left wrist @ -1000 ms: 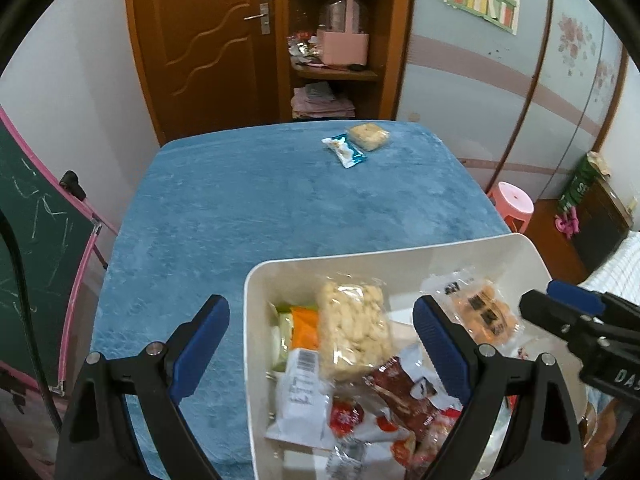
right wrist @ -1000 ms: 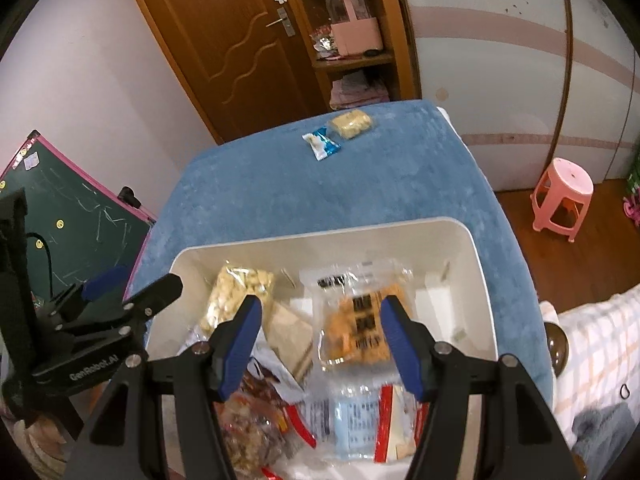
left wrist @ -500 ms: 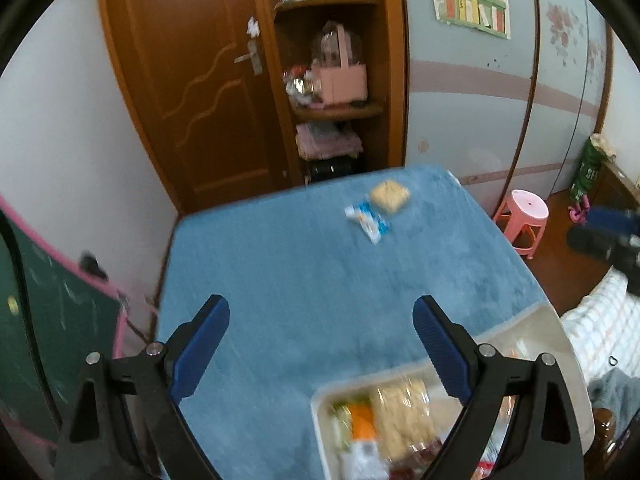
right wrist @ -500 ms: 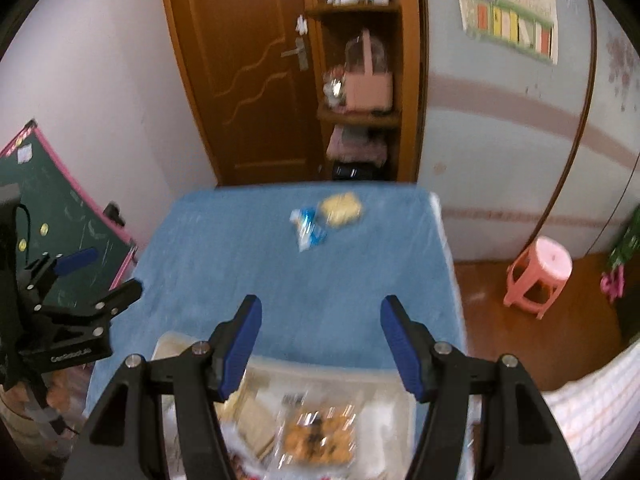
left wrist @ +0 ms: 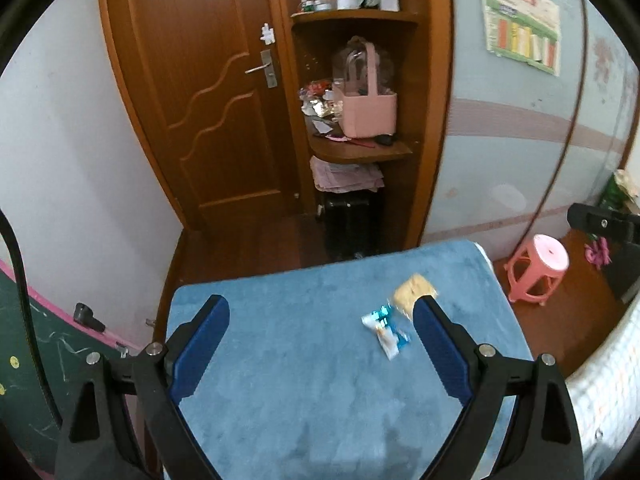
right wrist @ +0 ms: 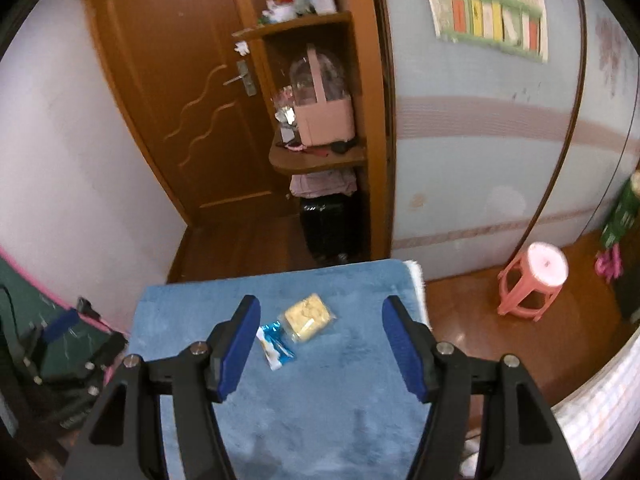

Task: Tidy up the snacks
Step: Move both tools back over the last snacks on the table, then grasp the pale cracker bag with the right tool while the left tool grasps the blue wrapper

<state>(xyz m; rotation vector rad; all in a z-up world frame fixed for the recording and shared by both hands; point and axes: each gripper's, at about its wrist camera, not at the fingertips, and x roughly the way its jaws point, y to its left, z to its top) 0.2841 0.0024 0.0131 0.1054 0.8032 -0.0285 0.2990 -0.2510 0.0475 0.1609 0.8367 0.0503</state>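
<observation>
Right wrist view: the yellow cracker packet (right wrist: 308,317) and the blue-and-white wrapper (right wrist: 275,345) lie side by side, touching or nearly so, at the far end of the blue tablecloth (right wrist: 320,420), dead ahead between your right gripper (right wrist: 320,338) fingers. The wrapper's long axis runs diagonally, near end angled right. Both jaws are spread wide, holding nothing. Your left gripper (left wrist: 322,334) sees the pair off toward its right finger, so I'd judge the right hand better lined up.
</observation>
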